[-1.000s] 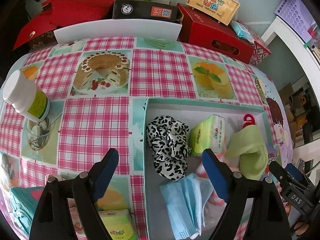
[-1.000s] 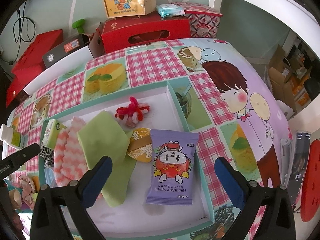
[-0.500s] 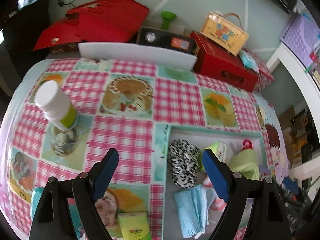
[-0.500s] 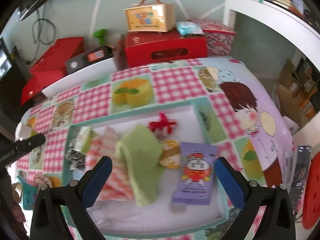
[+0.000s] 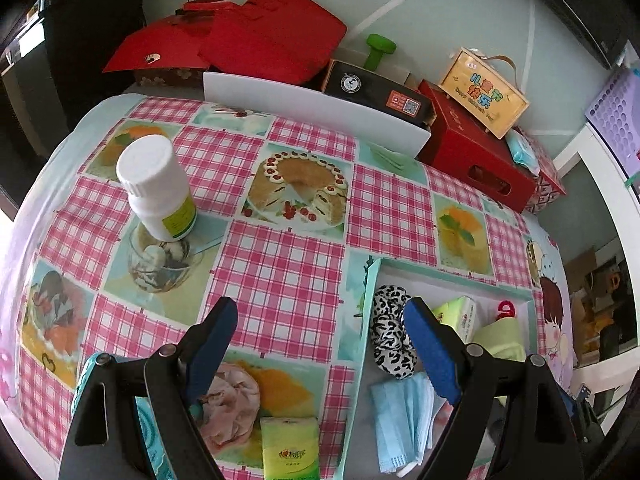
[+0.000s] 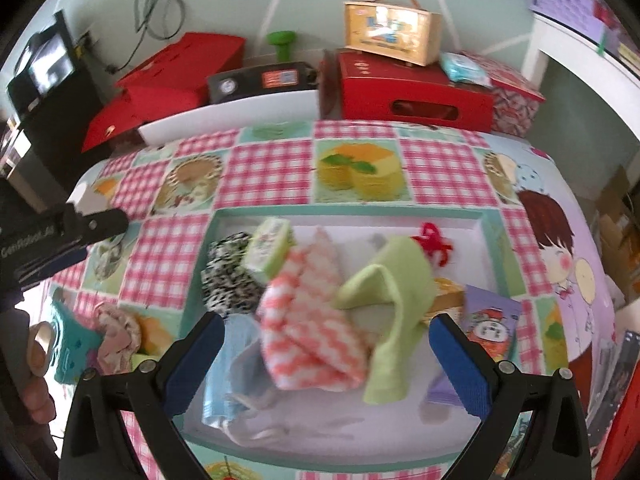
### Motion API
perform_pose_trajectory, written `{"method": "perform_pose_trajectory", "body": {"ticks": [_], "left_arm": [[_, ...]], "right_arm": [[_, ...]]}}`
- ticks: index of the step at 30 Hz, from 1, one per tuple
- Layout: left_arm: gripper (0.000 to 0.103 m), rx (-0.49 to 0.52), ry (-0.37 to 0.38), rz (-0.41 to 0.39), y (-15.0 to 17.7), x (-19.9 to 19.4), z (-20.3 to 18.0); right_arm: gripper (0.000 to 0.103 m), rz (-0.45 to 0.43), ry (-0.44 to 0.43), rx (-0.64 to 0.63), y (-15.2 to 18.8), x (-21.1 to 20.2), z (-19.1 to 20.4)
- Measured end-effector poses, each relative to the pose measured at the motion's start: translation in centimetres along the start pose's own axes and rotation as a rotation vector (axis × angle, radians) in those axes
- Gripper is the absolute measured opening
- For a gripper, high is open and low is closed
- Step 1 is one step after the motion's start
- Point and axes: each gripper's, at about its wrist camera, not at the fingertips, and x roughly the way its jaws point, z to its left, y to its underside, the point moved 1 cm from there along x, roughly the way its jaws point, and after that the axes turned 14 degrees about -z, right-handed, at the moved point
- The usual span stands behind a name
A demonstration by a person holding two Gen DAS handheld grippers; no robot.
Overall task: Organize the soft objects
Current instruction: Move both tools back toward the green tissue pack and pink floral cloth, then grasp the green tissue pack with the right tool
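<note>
The left gripper (image 5: 320,344) is held spread wide and empty above the pink checked tablecloth (image 5: 280,272); a crumpled pink fabric piece (image 5: 230,404) lies just below its left finger. The right gripper (image 6: 326,354), likewise spread and empty, hangs over the shallow white tray (image 6: 492,236), where a pink-and-white striped cloth (image 6: 310,320) and a light-green cloth (image 6: 400,292), somewhat blurred, lie between its fingers.

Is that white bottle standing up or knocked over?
Upright: the white bottle stands on its base on the tablecloth, cap on top.
</note>
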Motion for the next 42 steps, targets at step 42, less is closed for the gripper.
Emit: {"method": "perform_pose_trajectory", "body": {"ticks": [42], "left_arm": [[0.085,-0.233,-0.084,-0.151,6.0,-12.9,14.0]], "right_arm": [[0.094,0.058,-0.316,-0.265,5.2,-0.1,13.1]]}}
